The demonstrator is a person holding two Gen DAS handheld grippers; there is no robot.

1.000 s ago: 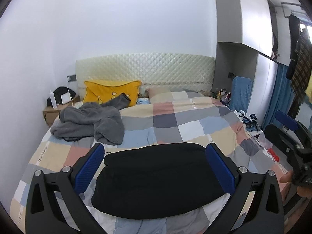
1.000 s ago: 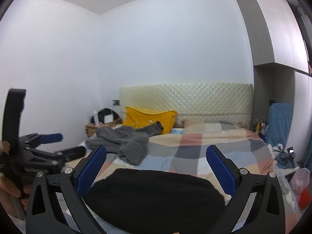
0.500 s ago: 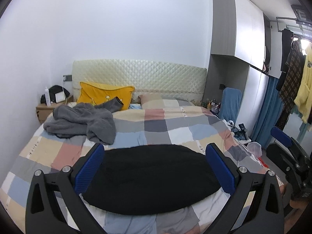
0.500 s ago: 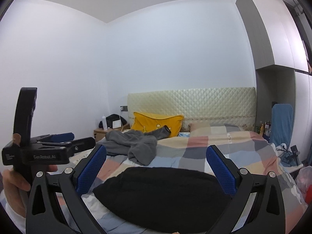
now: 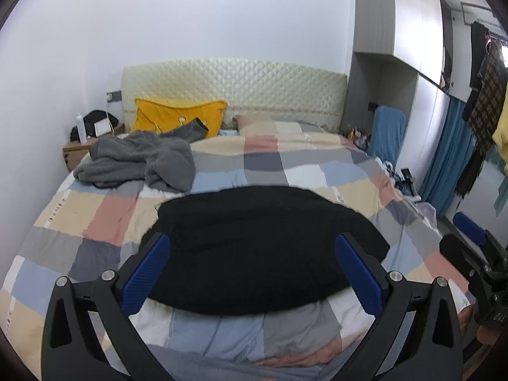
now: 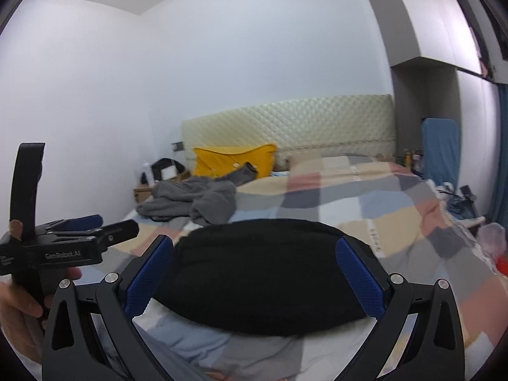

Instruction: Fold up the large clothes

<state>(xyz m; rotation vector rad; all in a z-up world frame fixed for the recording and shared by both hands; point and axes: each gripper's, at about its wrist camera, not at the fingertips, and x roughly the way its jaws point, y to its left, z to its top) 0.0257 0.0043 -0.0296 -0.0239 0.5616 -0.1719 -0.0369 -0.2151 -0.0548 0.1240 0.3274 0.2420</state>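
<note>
A black garment (image 5: pixel 260 241) (image 6: pixel 266 276) lies folded flat on the checked bedspread (image 5: pixel 104 222) near the foot of the bed. My left gripper (image 5: pixel 254 273) hovers above its near edge, open, nothing between the blue pads. My right gripper (image 6: pixel 257 276) also stands open and empty over the same garment. A crumpled grey garment (image 5: pixel 139 162) (image 6: pixel 193 201) lies at the far left of the bed, one sleeve up against a yellow pillow (image 5: pixel 177 117). In the right wrist view the left gripper shows at the left edge, held by a hand (image 6: pixel 16 301).
A quilted headboard (image 5: pixel 235 85) and a white wall close the far end. A wooden nightstand (image 5: pixel 79 152) with a bottle stands at the left. A wardrobe, blue curtain (image 5: pixel 444 158), hanging clothes and floor clutter (image 5: pixel 403 177) fill the right side.
Both grippers tipped down and moved nearer the bed, so the black garment fills more of each view. Both stayed open; the garments have not moved.
</note>
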